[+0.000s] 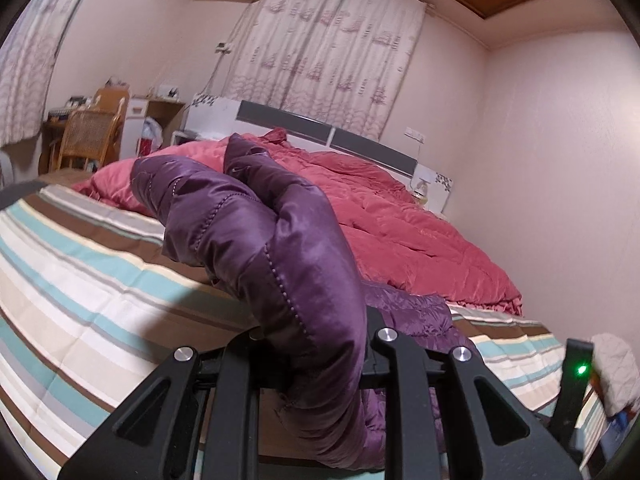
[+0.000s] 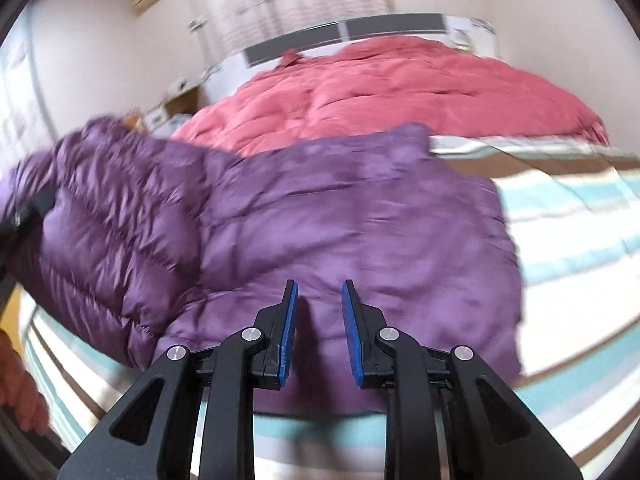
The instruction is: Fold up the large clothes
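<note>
Left hand-held gripper (image 1: pixel 320 364) pinching a thick quilted fold of the purple jacket (image 1: pixel 280 248), fingertips buried in the padding, fold lifting clear of the bed (image 1: pixel 80 280). Right hand-held gripper (image 2: pixel 319 312) hovering over the jacket's flat panel (image 2: pixel 340 220), blue pads (image 2: pixel 289 320) standing slightly apart, gripping nothing.

Jacket lying across the near part of the striped bed, one puffy part rising at left in the right wrist view.

Judging handling: light, soft, springy down fill; satin shell probably slippery, so pinching along a stitched seam or hem rather than mid-panel. Padding likely springing back, needing pressing flat after each fold.

Beyond: red quilt (image 2: pixel 380 88) bunching toward the headboard (image 1: pixel 320 132); curtain (image 1: pixel 328 48) behind.
</note>
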`<action>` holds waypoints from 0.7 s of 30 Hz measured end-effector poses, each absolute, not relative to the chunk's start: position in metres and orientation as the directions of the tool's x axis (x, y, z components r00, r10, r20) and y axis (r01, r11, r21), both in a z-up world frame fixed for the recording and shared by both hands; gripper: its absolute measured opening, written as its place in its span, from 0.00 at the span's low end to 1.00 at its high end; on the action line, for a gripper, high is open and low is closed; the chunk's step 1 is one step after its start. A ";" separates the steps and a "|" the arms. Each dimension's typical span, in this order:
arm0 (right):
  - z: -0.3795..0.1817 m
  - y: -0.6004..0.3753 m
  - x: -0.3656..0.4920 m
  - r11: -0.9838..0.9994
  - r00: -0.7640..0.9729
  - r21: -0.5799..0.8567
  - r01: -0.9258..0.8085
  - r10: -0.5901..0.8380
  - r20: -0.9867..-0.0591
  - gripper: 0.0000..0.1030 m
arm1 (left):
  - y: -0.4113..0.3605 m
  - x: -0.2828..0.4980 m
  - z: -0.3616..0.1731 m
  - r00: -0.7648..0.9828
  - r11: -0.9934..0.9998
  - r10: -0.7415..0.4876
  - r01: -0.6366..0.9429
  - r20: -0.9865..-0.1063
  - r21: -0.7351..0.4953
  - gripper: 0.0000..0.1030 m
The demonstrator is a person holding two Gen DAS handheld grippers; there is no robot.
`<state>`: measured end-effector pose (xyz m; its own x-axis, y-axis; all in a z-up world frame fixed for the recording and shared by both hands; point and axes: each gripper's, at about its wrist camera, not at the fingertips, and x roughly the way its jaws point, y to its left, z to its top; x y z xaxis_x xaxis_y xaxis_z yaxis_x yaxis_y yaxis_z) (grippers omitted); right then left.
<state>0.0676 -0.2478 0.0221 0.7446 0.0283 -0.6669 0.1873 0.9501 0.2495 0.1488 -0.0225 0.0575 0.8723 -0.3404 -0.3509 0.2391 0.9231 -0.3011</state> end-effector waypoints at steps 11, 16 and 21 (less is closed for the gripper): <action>0.013 -0.312 0.033 0.893 0.701 0.208 0.400 -0.152 -0.697 0.22 | -0.092 0.139 0.079 0.856 0.937 -0.338 0.347 -0.390 -0.049 0.19; 0.016 -0.329 0.020 0.875 0.714 0.208 0.437 -0.197 -0.672 0.54 | -0.123 0.135 0.075 0.832 0.914 -0.369 0.406 -0.414 0.003 0.20; 0.016 -0.339 0.014 0.872 0.705 0.185 0.453 -0.223 -0.673 0.54 | -0.152 0.127 0.068 0.808 0.888 -0.387 0.456 -0.444 0.056 0.20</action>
<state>0.0143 -0.3392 0.0158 0.7050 -0.2227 -0.6733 0.4526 0.8722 0.1854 0.1270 -0.1521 0.0682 0.8080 -0.3869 -0.4443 0.4558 0.8883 0.0555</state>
